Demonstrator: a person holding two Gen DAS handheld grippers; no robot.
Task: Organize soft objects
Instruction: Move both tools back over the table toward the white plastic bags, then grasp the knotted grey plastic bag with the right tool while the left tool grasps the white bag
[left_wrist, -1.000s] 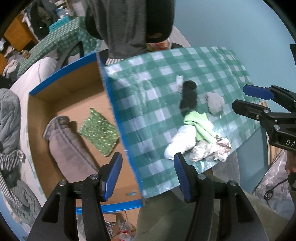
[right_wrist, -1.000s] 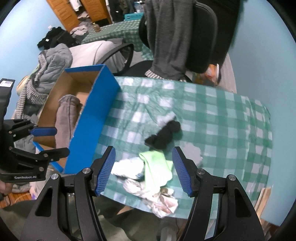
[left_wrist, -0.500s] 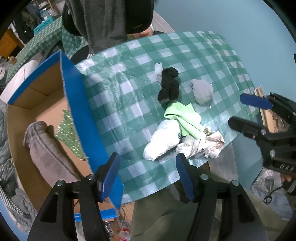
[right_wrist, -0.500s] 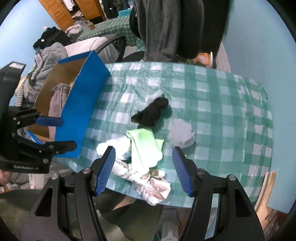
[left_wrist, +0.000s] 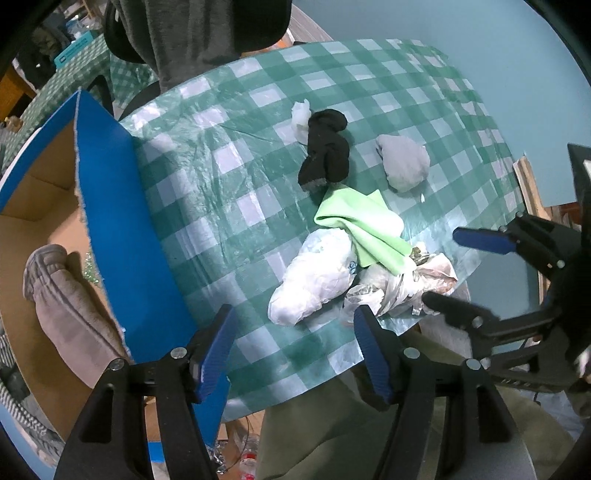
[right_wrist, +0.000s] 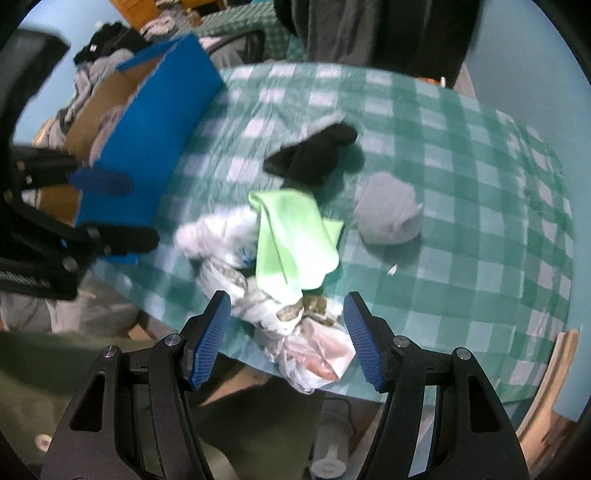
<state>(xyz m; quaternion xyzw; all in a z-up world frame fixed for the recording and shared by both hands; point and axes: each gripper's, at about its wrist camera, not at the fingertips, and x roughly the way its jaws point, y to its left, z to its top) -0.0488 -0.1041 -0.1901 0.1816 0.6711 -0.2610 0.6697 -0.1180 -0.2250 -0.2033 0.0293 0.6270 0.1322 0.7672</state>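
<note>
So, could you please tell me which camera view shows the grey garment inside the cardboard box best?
The left wrist view: it looks into the cardboard box, showing the grey garment along its length. The right wrist view is blurred and catches only a sliver above the blue wall.

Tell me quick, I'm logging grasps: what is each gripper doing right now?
Left gripper: jaws opening, nothing between them, holding nothing.
Right gripper: open, holding nothing, above the crumpled plastic bag.

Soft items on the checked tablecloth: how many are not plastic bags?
3. The black sock bundle lies farthest back, the grey bundle sits to its right, and the light green cloth drapes over the bags. Others may hide underneath.
</note>
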